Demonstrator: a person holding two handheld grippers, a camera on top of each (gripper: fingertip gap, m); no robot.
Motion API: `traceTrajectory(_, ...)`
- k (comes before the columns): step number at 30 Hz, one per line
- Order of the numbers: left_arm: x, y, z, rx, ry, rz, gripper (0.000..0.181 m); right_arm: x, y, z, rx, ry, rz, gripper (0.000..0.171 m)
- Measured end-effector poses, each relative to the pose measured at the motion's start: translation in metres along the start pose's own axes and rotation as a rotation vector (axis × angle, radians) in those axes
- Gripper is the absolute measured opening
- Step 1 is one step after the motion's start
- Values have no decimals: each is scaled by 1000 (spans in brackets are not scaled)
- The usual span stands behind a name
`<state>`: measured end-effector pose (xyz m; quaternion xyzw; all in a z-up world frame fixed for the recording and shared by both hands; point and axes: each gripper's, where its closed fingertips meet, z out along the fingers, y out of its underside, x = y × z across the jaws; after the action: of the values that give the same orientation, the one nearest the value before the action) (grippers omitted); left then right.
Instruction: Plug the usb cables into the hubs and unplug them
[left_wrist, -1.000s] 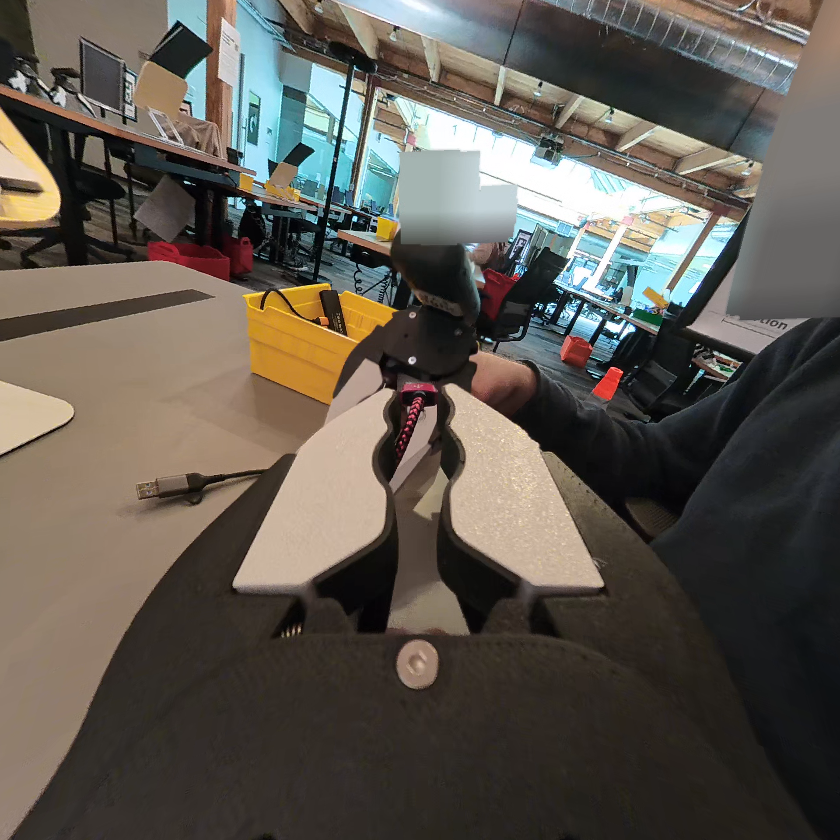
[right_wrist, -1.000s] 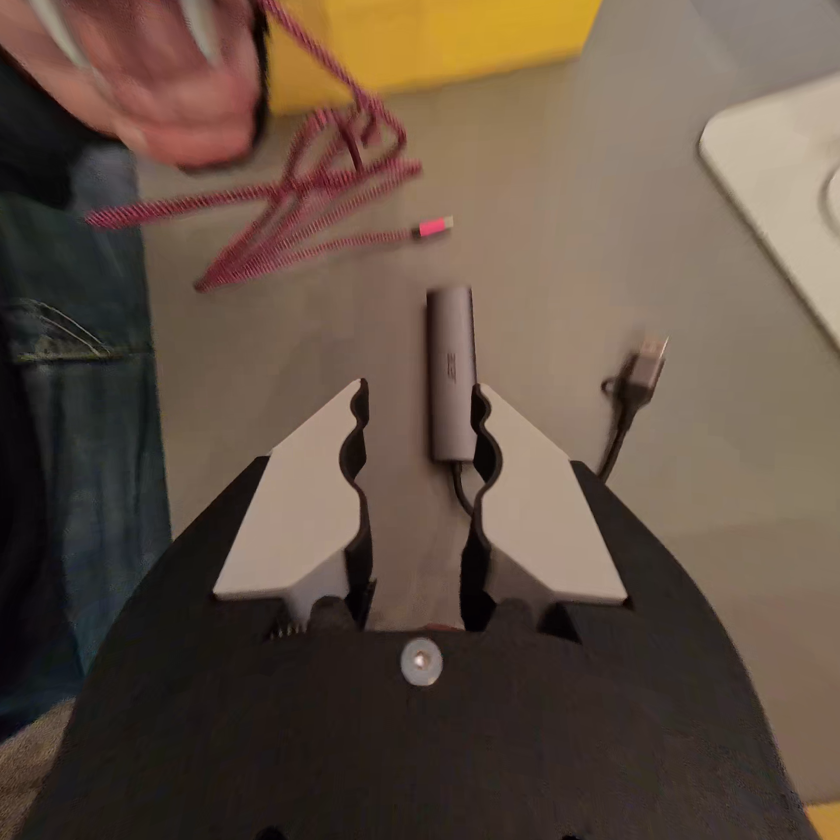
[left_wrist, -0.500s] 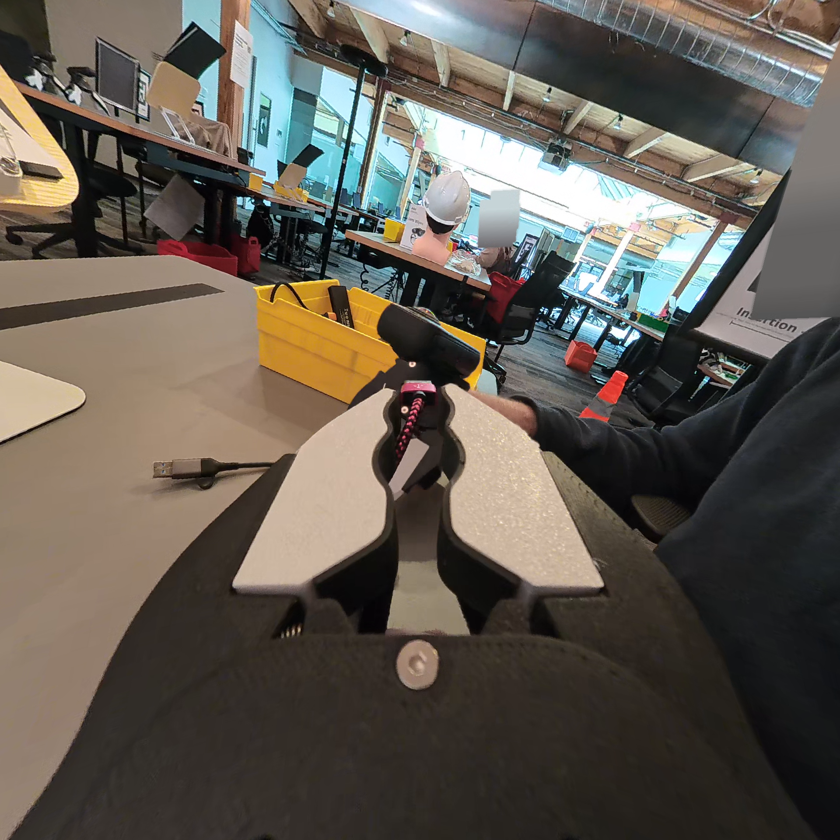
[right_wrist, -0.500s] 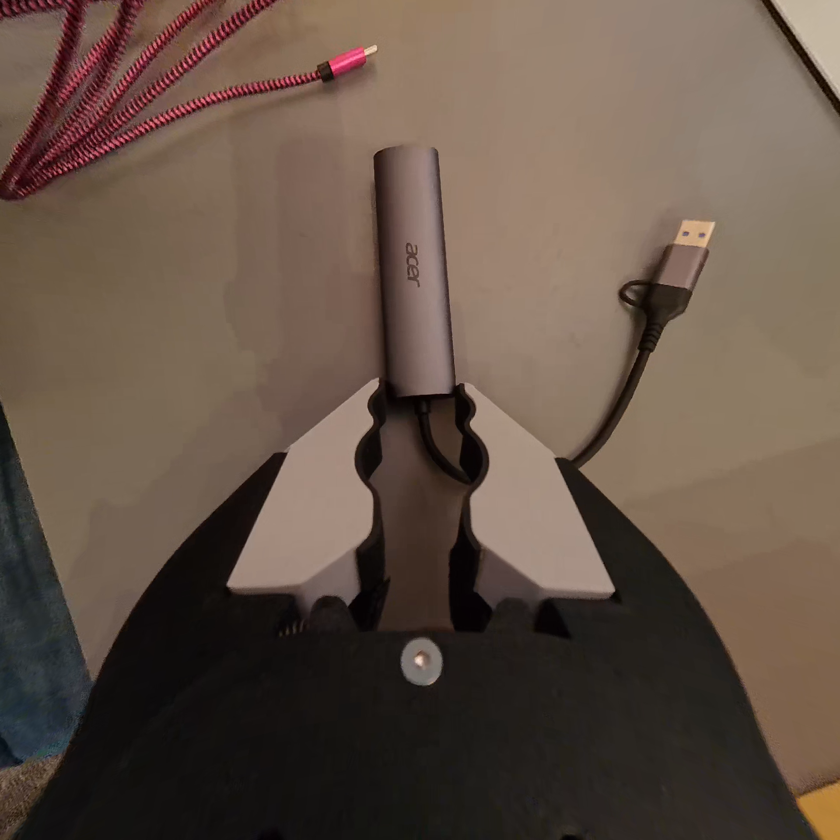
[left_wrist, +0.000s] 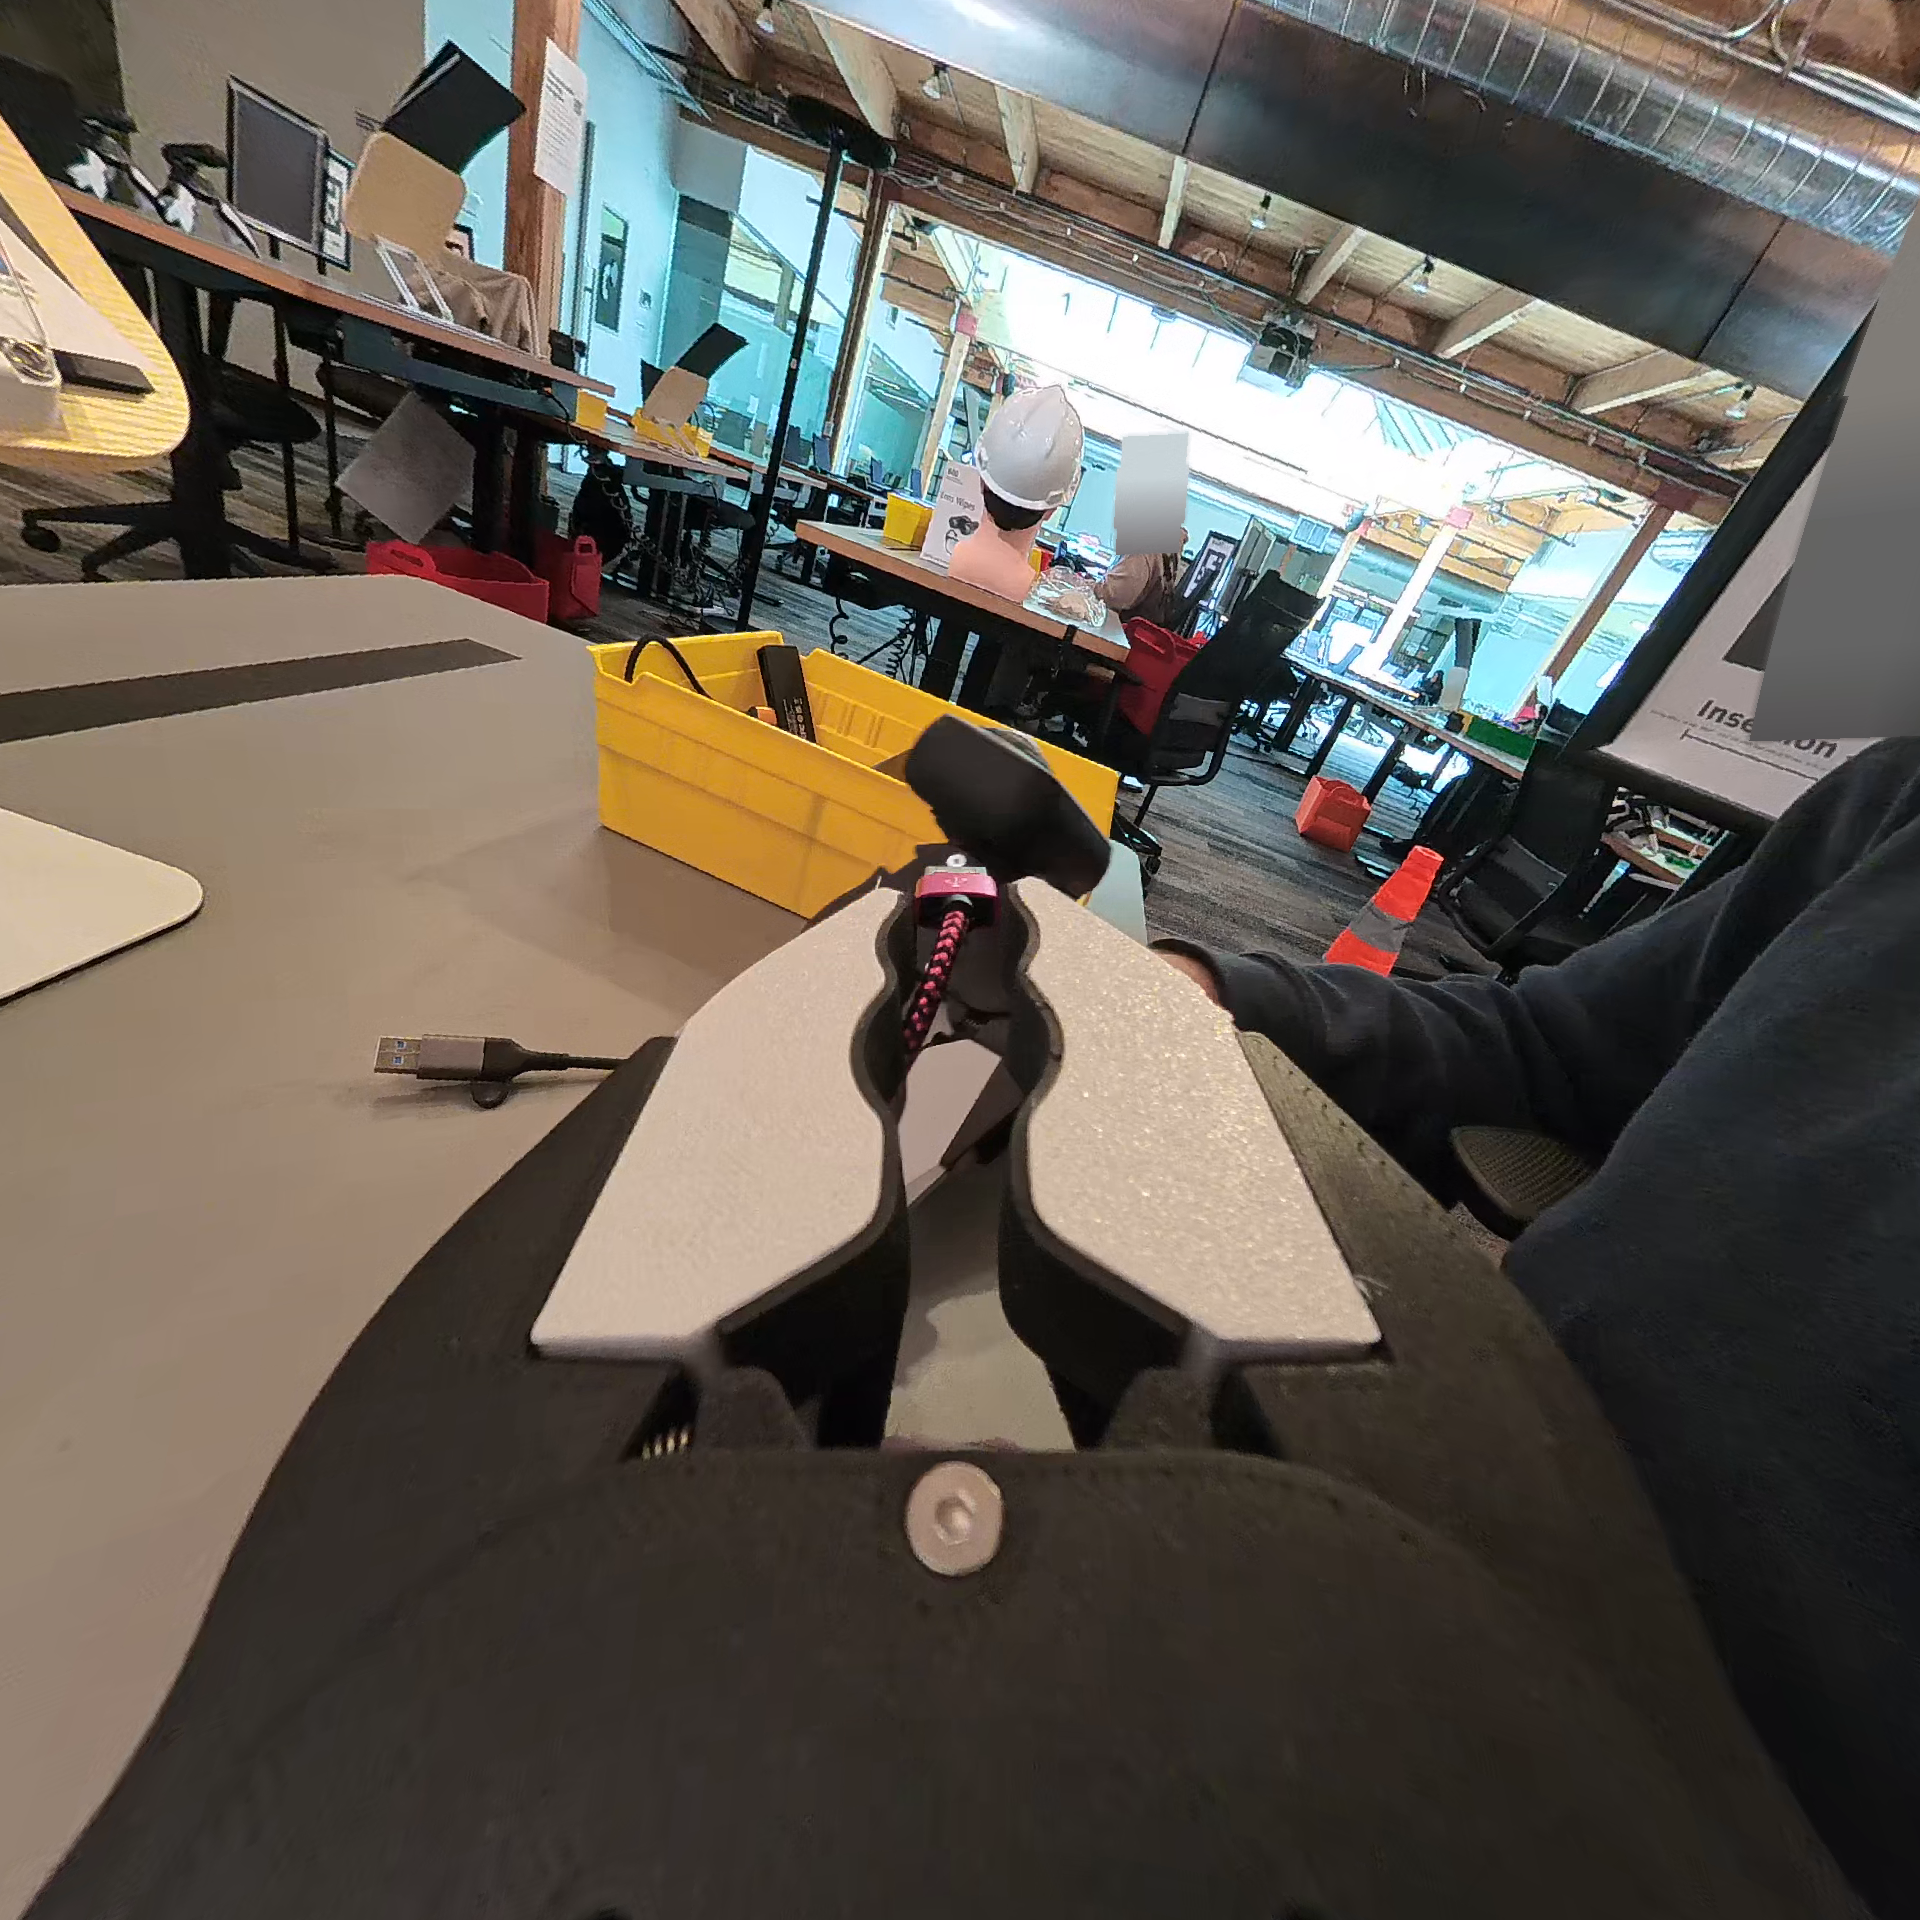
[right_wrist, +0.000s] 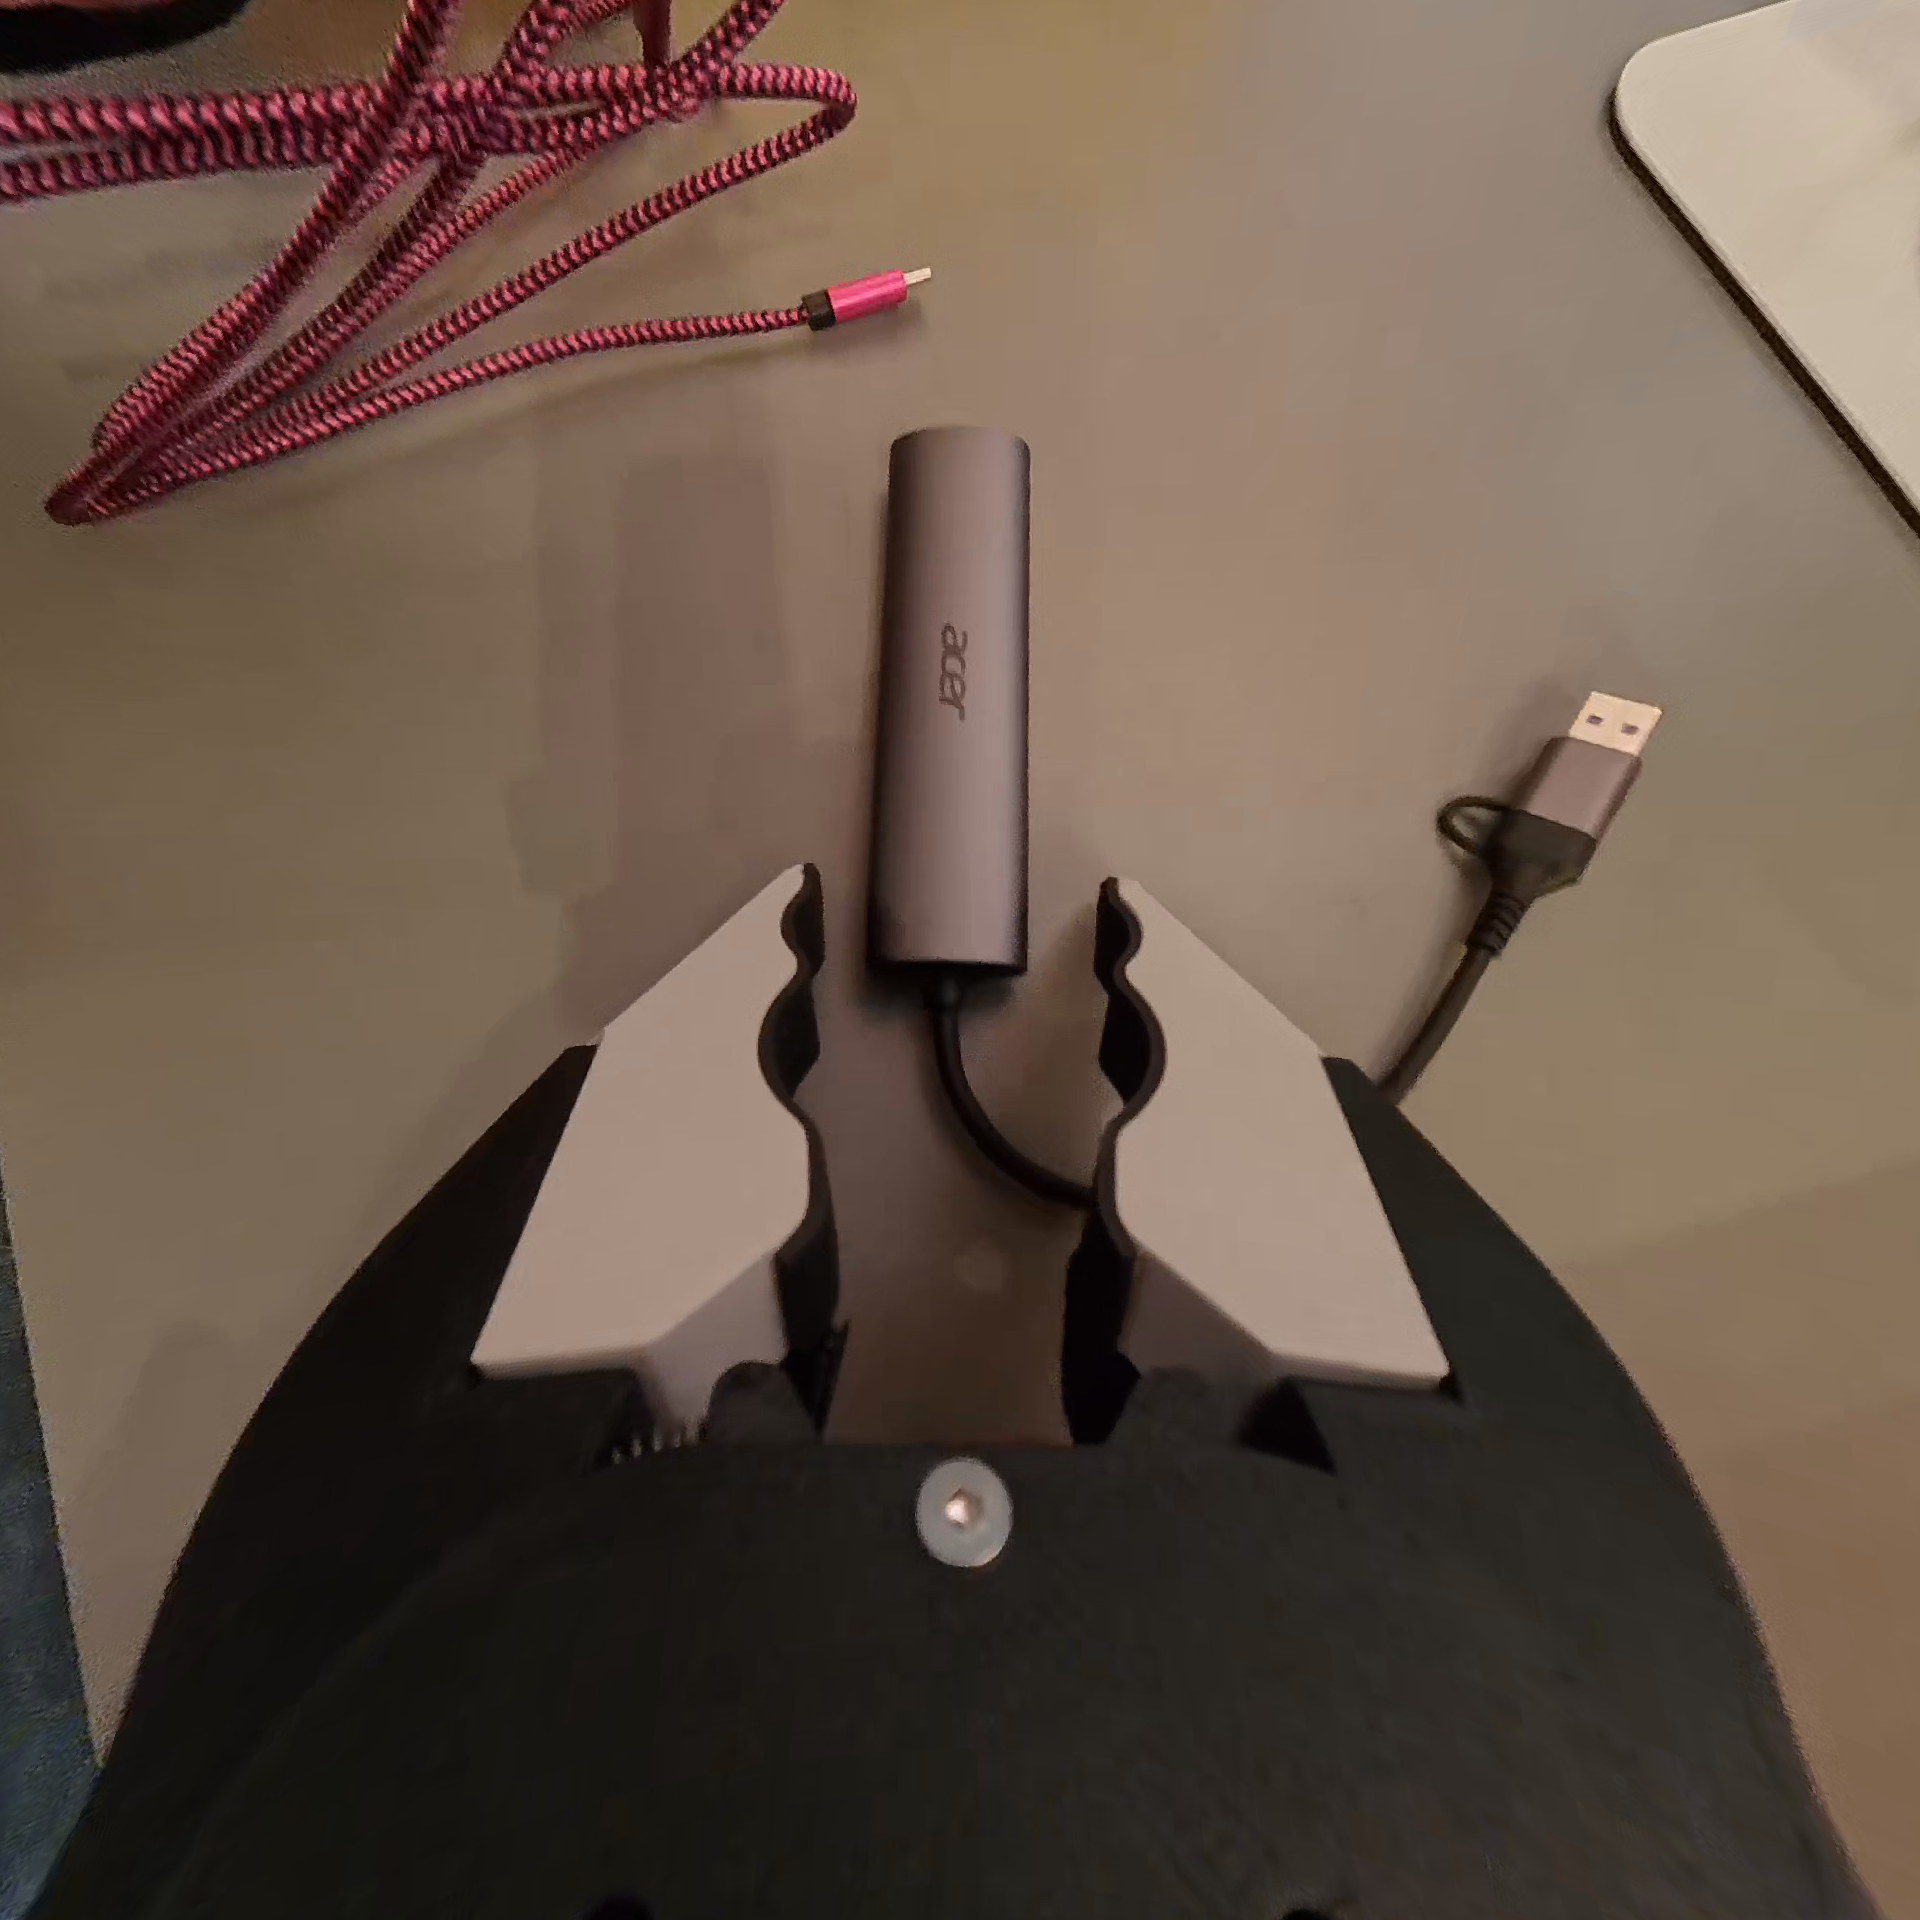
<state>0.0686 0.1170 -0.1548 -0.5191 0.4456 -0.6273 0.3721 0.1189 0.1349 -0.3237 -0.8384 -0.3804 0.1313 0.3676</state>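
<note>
Both right gripper (right_wrist: 958, 904) fingers apparently flank the hub's (right_wrist: 954, 707) near end, apart.

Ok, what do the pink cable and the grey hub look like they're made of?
The pink cable looks fabric-braided: a pink and black woven pattern runs along it. Its connector shell looks like metallic pink anodised metal, though it could be plastic. The grey hub seems brushed or matte aluminium, with an even, soft sheen and rounded edges; painted plastic can't be ruled out.
</note>
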Motion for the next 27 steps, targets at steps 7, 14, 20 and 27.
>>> traceTrajectory(7,-2,0,-2,-7,-19,12,14,-1,-6,5,-4,-51,38,28)
traceTrajectory(14,-20,13,-4,-75,-136,72,14,9,-29,-15,133,-123,278,28)
traceTrajectory(20,-38,24,2,-112,-247,112,14,19,-50,-31,250,-144,430,28)
traceTrajectory(27,-60,36,9,-192,-395,211,14,29,-57,-39,278,-86,463,28)
